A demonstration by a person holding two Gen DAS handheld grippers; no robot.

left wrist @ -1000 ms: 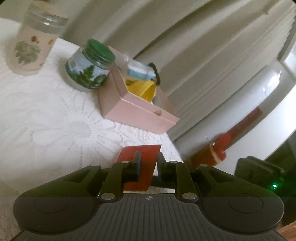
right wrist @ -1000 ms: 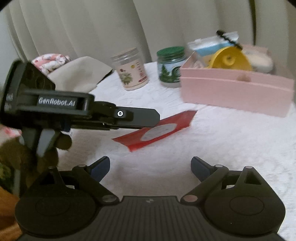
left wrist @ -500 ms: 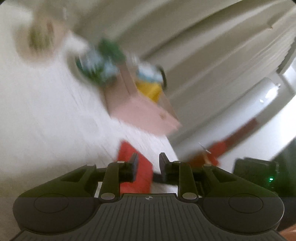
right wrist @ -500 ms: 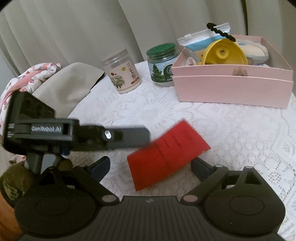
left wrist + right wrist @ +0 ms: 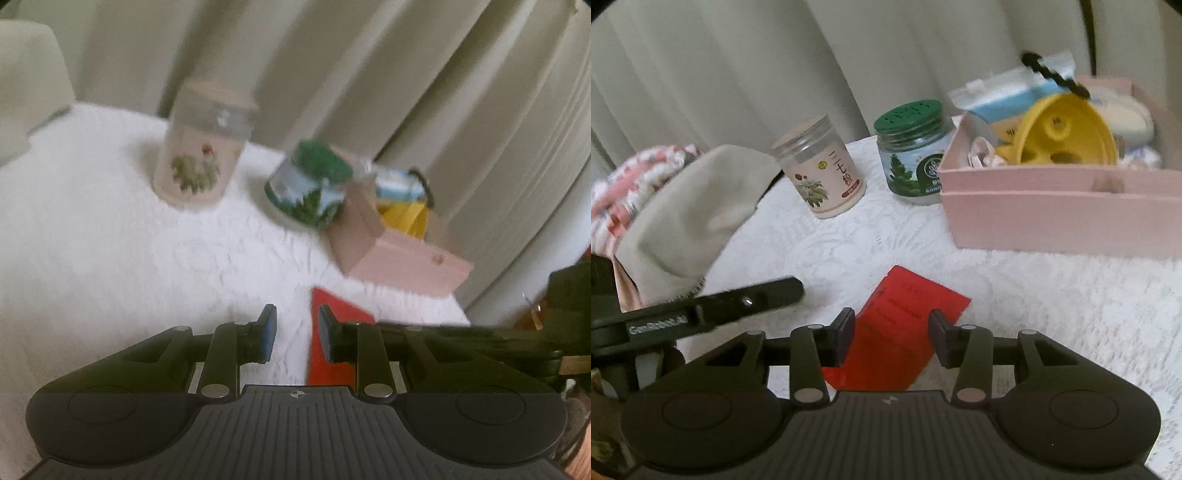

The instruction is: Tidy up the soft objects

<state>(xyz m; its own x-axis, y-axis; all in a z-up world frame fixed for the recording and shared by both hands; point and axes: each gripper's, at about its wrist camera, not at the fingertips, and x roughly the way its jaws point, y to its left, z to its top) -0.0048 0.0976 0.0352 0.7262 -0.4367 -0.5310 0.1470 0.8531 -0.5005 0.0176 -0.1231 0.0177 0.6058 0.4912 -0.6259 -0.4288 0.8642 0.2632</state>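
Note:
A flat red packet lies on the white lace tablecloth. My right gripper is open, its fingers on either side of the packet's near part, not closed on it. My left gripper is open and empty; the red packet shows just behind its right finger. In the right wrist view the left gripper's finger points in from the left, beside the packet. A pink box at the back right holds a yellow funnel-shaped item and pouches.
A clear jar with a flower label and a green-lidded jar stand left of the pink box. A grey cloth over a floral fabric lies at the table's left edge. Curtains hang behind.
My left gripper has let go of the red packet and opened, drawing back left. The packet now lies on the cloth. My right gripper has narrowed and sits around the packet.

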